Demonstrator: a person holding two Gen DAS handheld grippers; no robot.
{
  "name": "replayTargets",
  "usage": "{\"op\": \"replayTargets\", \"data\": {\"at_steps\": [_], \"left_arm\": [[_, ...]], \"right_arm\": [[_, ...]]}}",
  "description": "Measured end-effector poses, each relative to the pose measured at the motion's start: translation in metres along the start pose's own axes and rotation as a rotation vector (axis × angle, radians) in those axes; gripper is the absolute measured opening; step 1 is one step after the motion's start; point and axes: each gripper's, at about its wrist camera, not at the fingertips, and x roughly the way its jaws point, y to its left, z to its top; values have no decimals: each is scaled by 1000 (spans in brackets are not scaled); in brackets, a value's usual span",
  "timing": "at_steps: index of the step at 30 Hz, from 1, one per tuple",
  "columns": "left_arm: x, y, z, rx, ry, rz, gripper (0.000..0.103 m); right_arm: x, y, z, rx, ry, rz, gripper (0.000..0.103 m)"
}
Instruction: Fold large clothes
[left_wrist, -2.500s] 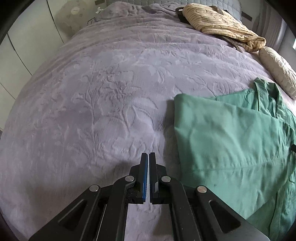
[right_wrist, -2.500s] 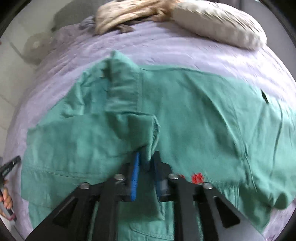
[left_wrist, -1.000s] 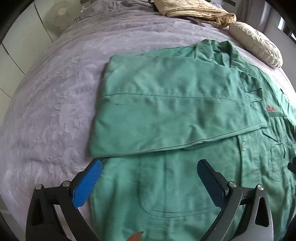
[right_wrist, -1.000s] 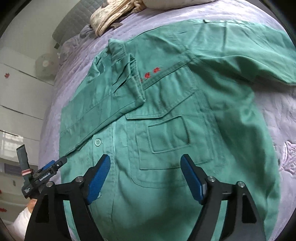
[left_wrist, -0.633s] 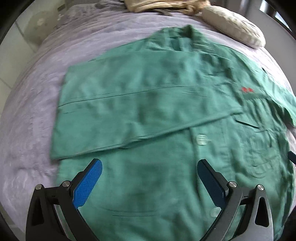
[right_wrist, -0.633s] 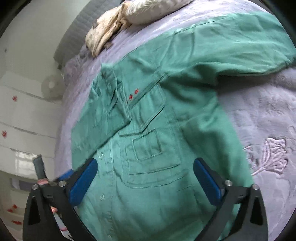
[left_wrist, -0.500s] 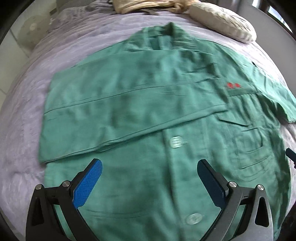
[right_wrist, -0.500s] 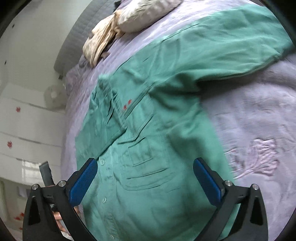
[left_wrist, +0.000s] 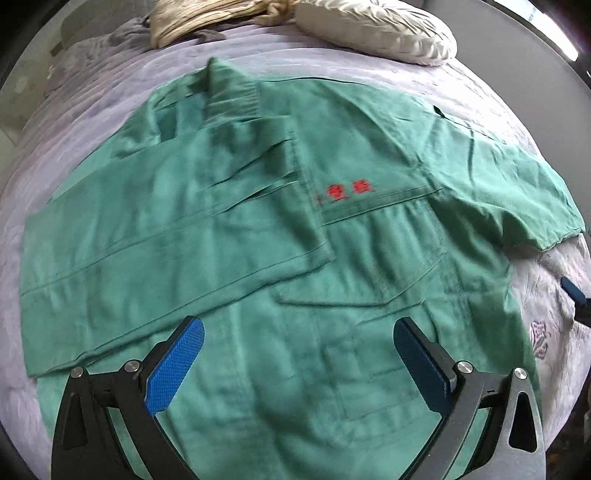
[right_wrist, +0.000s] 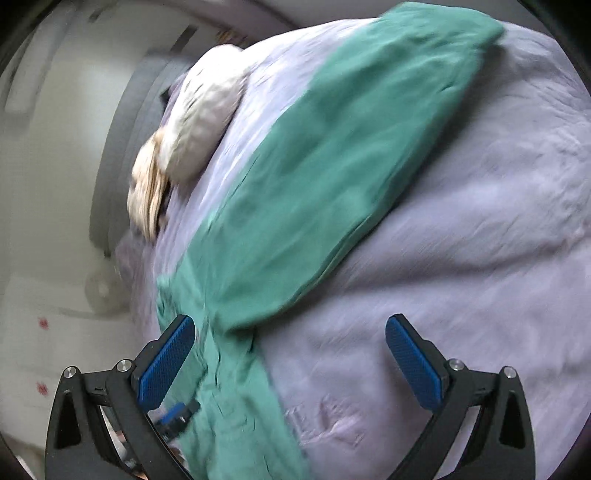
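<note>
your left gripper (left_wrist: 295, 358) hangs over the lower front of the green shirt (left_wrist: 258, 258), jaws spread wide, nothing between them. your right gripper (right_wrist: 290, 360) is also spread wide and holds nothing; it sits off the shirt's right edge, over bare bedspread (right_wrist: 480, 258).

shirt lies flat, front up, collar away from you. one side is already folded in across the chest. the other sleeve (right_wrist: 332, 166) is unfolded and runs out long and diagonal ahead of the right jaws, its root close to the left finger, its cuff far off. likely the right hand's job: it's nearer.

surface: soft lilac quilted bedspread, will give under pressure. beyond the collar, a pale pillow (left_wrist: 376, 33) and a beige bundle of cloth (left_wrist: 207, 18). right view blurred; white wall past the bed.
</note>
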Motion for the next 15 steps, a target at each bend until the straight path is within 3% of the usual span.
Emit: {"op": "replayTargets", "data": {"at_steps": [9,15], "left_arm": [[33,-26,23,-19,40,-15,103],[43,-27,24,-21,58,-25,103]], "right_arm": [[-9,-40,74,156,-149,87,103],[0,-48,111,204,-198,132,103]]}}
